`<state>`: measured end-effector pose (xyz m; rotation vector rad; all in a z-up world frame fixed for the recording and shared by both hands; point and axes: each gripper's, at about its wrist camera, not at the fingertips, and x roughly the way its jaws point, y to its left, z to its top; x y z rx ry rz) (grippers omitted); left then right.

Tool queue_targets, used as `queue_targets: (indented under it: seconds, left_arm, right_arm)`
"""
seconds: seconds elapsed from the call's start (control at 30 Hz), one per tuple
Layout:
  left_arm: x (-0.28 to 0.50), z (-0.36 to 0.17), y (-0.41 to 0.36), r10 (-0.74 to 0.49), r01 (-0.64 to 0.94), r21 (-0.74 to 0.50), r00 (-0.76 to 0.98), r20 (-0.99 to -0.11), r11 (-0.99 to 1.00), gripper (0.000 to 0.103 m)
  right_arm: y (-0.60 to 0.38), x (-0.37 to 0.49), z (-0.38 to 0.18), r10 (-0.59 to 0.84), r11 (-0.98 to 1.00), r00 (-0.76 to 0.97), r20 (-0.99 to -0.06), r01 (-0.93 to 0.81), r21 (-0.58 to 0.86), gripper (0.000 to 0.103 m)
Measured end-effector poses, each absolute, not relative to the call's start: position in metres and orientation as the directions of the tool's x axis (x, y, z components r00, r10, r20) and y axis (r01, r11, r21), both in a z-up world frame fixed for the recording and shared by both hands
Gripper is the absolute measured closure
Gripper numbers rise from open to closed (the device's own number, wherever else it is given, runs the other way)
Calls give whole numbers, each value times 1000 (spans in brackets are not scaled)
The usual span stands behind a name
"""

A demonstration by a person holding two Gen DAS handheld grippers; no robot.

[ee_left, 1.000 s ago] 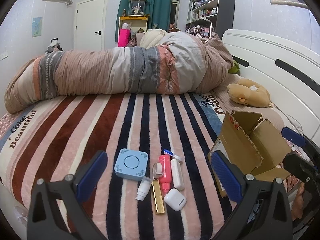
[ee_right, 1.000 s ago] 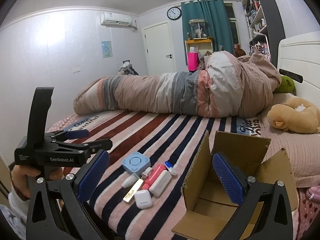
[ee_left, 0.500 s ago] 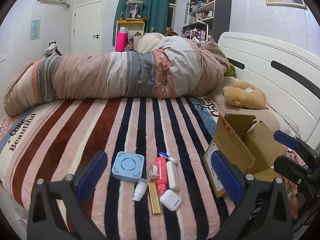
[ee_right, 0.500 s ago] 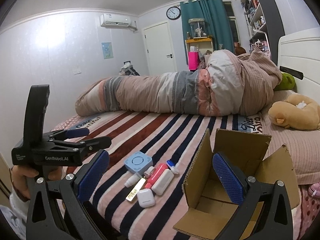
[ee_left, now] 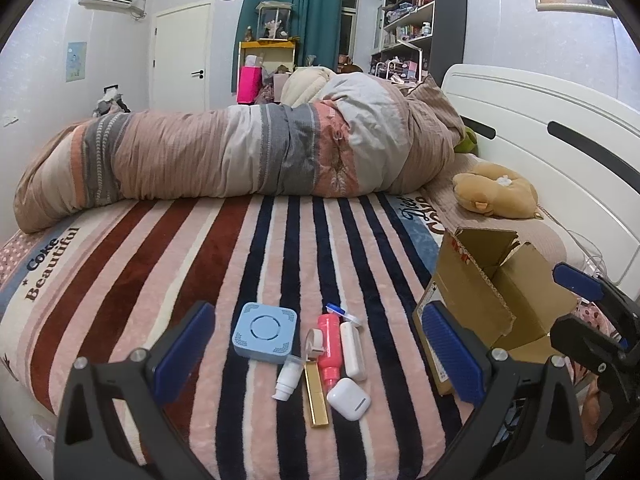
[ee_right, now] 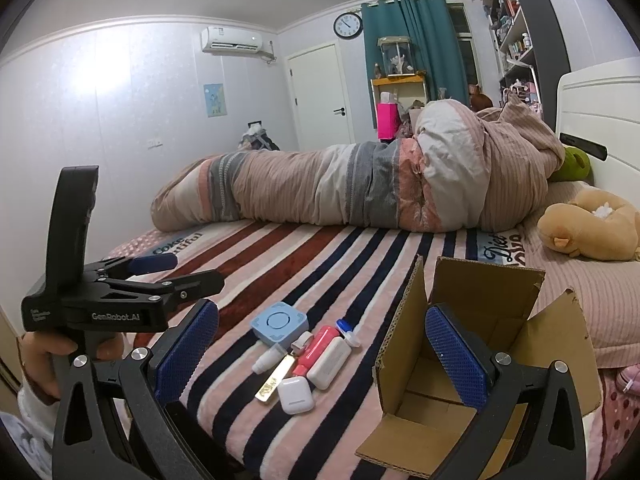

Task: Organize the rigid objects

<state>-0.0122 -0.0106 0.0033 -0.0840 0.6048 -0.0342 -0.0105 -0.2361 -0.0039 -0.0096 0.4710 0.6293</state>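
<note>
Spread wide and empty over the striped blanket (ee_left: 120,280): left gripper (ee_left: 316,344), jaws parted, nothing between the blue pads. Seen from outside only in the right wrist view — left gripper body (ee_right: 120,300) held in a hand (ee_right: 44,356) at the bed's near edge, fingers aimed across toward the cluster. Just beyond those fingers, a tight group of small items: light blue square case (ee_left: 265,333) farthest left, white dropper bottle (ee_left: 287,377) below it with nozzle toward the camera, gold bar (ee_left: 315,394) lying lengthwise along the stripes, red tube (ee_left: 330,346) parallel to it with cap end nearest, white rectangular case (ee_left: 353,350) touching the tube's right side on the same long axis, white earbud case (ee_left: 349,397) at the near end. Farther right, open cardboard box (ee_left: 492,292), flaps up. Bare box floor (ee_right: 424,404) shown only by the right wrist view — right gripper (ee_right: 320,356) likewise gaping, one pad over the box mouth, holding nothing. Far right, tan plush toy (ee_left: 496,194) on the pillow area.
</note>
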Motion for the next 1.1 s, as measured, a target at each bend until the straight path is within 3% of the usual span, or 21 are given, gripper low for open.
queue_targets:
  seconds: [0.43, 0.63, 0.83, 0.87, 0.93, 1.0, 1.1]
  left_arm:
    - [-10, 0, -6, -42, -9, -85, 819, -573, 996, 0]
    - [-8, -4, 5, -57, 1, -101, 832, -552, 995, 0]
    - [-5, -18, 34, -23, -29, -88, 844, -535, 996, 0]
    - [-3, -22, 41, -19, -32, -85, 843, -537, 996, 0]
    - [1, -32, 54, 5, -54, -73, 836, -549, 996, 0]
    - [2, -46, 64, 12, -53, -60, 841, -540, 997, 0]
    - [9, -69, 74, -26, -19, -73, 821, -570, 997, 0]
  right_arm:
    - [-232, -14, -1, 592, 795, 693, -411, -586, 157, 0]
    - [-223, -33, 10, 578, 801, 738, -347, -594, 71, 0]
    - [-189, -42, 5, 595, 766, 715, -368, -643, -12, 0]
    - [-182, -44, 2, 604, 755, 708, -367, -656, -22, 2]
    - [-167, -47, -10, 626, 729, 684, -375, -684, -28, 16]
    - [-152, -45, -29, 646, 700, 646, -407, -713, -22, 36]
    - [-140, -33, -74, 655, 678, 579, -485, -734, 40, 45]
